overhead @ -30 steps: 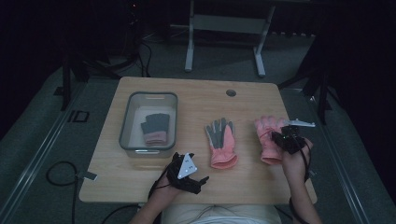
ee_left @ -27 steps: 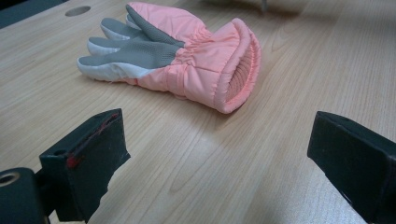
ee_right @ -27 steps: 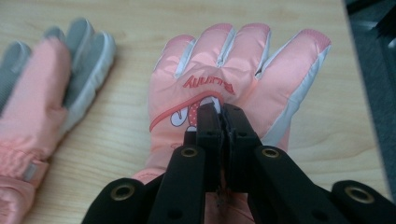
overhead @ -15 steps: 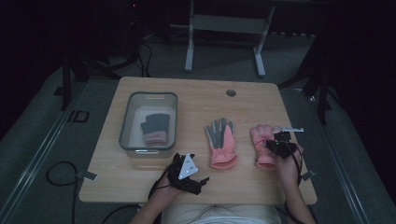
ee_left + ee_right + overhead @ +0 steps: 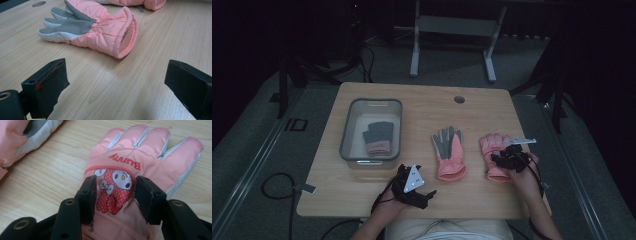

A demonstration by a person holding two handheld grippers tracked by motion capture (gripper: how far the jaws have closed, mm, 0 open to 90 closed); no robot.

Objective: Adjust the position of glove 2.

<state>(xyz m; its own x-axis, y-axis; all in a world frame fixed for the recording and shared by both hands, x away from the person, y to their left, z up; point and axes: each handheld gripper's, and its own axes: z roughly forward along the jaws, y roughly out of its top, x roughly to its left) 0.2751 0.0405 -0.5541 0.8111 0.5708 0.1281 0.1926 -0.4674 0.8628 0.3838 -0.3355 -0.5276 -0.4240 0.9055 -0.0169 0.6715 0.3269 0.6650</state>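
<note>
Pink glove (image 5: pixel 140 162), "Bunny" cartoon print, flat on table; right claw (image 5: pixel 113 195) just opening astride it; left claw (image 5: pixel 117 82) open.

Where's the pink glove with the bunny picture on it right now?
In the high view the bunny glove lies flat on the table's right side, just right of the grey-palmed pink glove, with the right gripper over its cuff end.
</note>
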